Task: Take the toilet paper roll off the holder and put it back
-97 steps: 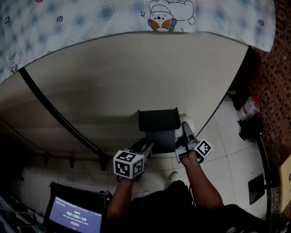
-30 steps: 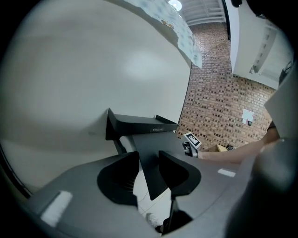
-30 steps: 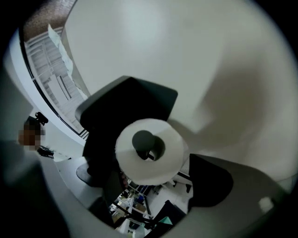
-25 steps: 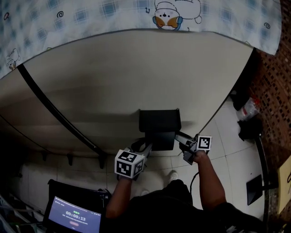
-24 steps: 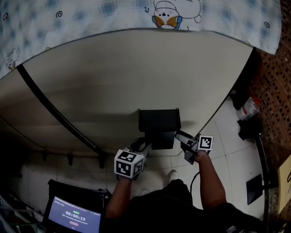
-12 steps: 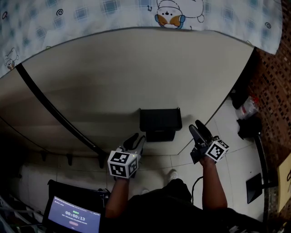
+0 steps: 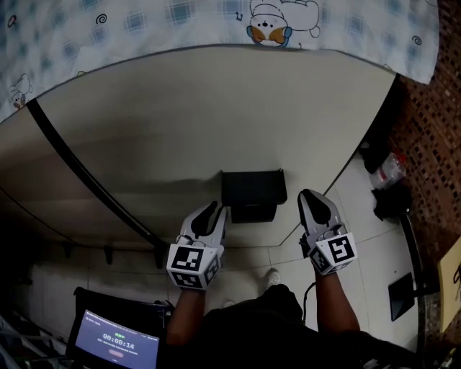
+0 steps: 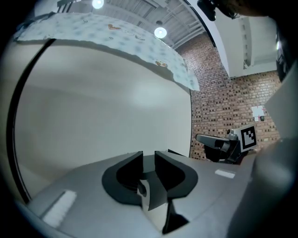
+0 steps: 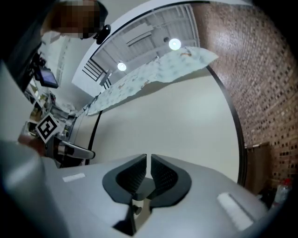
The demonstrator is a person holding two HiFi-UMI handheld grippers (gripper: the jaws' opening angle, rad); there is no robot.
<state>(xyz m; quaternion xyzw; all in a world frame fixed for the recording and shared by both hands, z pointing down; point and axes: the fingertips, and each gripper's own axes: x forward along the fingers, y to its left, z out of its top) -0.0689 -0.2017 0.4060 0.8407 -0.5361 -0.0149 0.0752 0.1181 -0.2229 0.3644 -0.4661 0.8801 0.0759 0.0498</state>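
The black toilet paper holder (image 7: 251, 189) is fixed to the beige partition wall (image 7: 216, 115). No toilet paper roll shows in any view. In the head view my left gripper (image 7: 211, 210) hangs just below and left of the holder, apart from it. Its jaws are closing, with a narrow gap and nothing between them, as the left gripper view (image 8: 149, 157) shows. My right gripper (image 7: 312, 196) is to the right of the holder, clear of it. Its jaws are closing to a thin slit on nothing (image 9: 149, 160). Each gripper view shows the other gripper off to one side.
A patterned cloth (image 7: 144, 21) hangs over the wall's top. A black strip (image 7: 86, 180) runs slantwise down the wall. A screen with a timer (image 7: 119, 344) sits at bottom left. Brick wall (image 7: 432, 122), a plastic bag (image 7: 392, 169) and tiled floor (image 7: 360, 209) lie to the right.
Both grippers have drawn back from the holder. The right one left the holder's right side and its wide jaws have come together. The left jaws have narrowed.
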